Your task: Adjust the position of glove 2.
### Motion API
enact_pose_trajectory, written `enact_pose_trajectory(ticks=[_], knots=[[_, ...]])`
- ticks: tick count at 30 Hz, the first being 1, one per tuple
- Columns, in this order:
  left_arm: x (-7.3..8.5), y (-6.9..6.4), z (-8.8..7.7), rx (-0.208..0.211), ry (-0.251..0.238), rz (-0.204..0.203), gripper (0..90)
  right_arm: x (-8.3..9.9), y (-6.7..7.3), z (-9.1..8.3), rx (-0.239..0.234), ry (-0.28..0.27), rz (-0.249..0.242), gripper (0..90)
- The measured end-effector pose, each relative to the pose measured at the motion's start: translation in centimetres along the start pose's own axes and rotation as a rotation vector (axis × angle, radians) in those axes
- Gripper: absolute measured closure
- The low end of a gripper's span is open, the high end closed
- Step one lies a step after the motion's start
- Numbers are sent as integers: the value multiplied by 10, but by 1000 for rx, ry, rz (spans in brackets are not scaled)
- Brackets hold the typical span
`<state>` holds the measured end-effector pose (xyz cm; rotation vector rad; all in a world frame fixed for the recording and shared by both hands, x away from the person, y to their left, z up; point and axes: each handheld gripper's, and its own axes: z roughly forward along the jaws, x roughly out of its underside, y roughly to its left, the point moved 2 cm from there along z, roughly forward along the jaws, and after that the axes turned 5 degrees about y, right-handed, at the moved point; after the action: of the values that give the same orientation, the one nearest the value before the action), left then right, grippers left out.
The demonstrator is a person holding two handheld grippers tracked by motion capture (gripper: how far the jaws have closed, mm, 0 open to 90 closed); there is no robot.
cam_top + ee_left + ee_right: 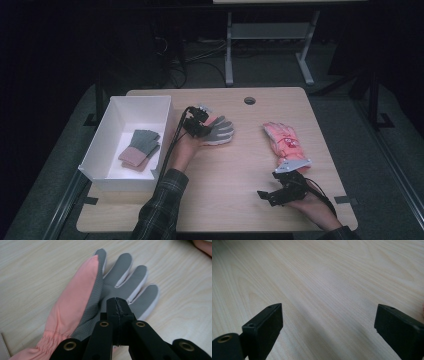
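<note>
1. I've got my left hand-held gripper (117, 305) down on the grey-palmed, salmon-pink fabric glove (220, 130) that lies palm-up on the pale wooden desk (235, 170), just right of the white rectangular bin (112, 177).
2. Its jaws are clenched together; in the left gripper view the tips meet low on the palm, and I read that as a pinch of the grey material, though how much fabric sits between them I can't tell.
3. The key relation: the glove's long axis runs straight away from this hand-held gripper, cuff near my wrist, fingers pointing on toward the desk's middle. The bin lies the other way, to the left.
4. My left forearm, in a plaid sleeve (160, 210), reaches in from the bottom edge, the hand angled forward and down over the glove.
5. A folded grey-and-pink glove (140, 148) already lies in the bin, so I judge the next move is a lift and a swing left over the bin wall.
6. My right hand-held gripper (270, 195) rests low near the desk's front right, jaws wide and released, nothing between them. A second salmon-pink glove with a printed back (284, 142) lies just beyond it; the right hand is the nearer one for that.
</note>
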<state>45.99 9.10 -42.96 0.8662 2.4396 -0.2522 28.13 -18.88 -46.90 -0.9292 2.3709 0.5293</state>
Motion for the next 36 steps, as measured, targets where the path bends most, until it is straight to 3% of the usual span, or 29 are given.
enact_pose_trajectory(ticks=[4, 10, 15, 21, 30, 36], knots=[[3, 4, 11, 5, 24, -15, 897, 0, 0, 0, -1, 0, 2, 78], [11, 6, 27, 45, 52, -35, 898, 1, 0, 0, 0, -4, 2, 78], [11, 2, 26, 67, 50, -37, 898, 1, 0, 0, -1, 3, -3, 78], [11, -14, 25, 130, 48, -17, 899, 1, 0, 0, 1, 6, -2, 78], [5, -56, 30, 221, 41, 54, 898, 1, 1, 0, 0, 4, 0, 78], [2, -70, 31, 262, 40, 73, 898, 1, 1, 0, -2, 4, 1, 78]])
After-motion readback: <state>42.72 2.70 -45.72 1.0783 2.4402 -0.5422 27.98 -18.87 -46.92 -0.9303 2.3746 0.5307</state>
